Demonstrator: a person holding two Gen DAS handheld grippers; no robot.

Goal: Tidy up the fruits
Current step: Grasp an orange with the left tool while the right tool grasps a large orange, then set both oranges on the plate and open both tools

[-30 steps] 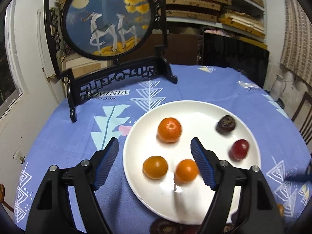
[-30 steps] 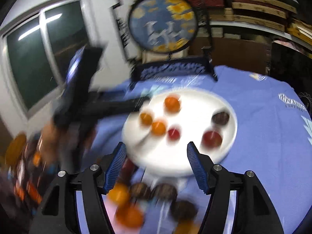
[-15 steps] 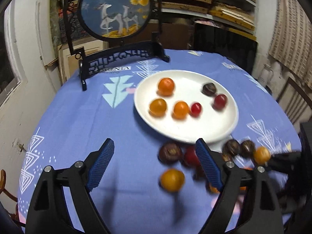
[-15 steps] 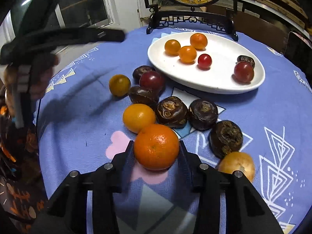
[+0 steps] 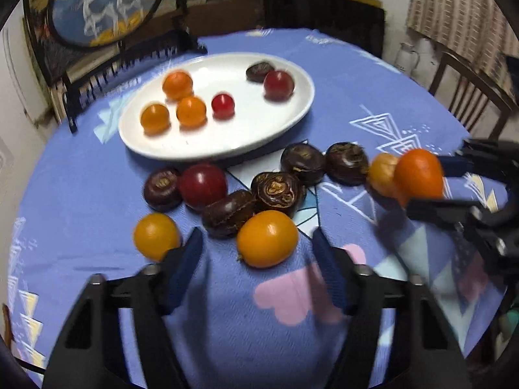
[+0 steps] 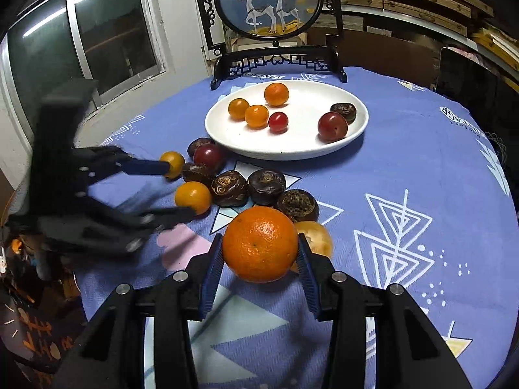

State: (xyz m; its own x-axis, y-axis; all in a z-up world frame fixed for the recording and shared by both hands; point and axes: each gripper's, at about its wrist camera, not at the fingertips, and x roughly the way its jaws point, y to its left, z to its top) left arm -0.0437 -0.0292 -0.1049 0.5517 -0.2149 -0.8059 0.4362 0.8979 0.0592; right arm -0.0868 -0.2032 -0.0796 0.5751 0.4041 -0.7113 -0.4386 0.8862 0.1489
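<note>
Right wrist: mandarin [image 6: 260, 243] clamped between hand-held gripper [image 6: 260, 272] fingers.

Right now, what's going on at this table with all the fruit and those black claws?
A person is sorting fruit with a claw in each hand. The right claw is shut on a tangerine. The left claw is open, closing in on a yellow-orange fruit lying on the blue cloth. The white plate holds six pieces; a cluster of dark, red and orange ones sits on the cloth beside it.
</note>
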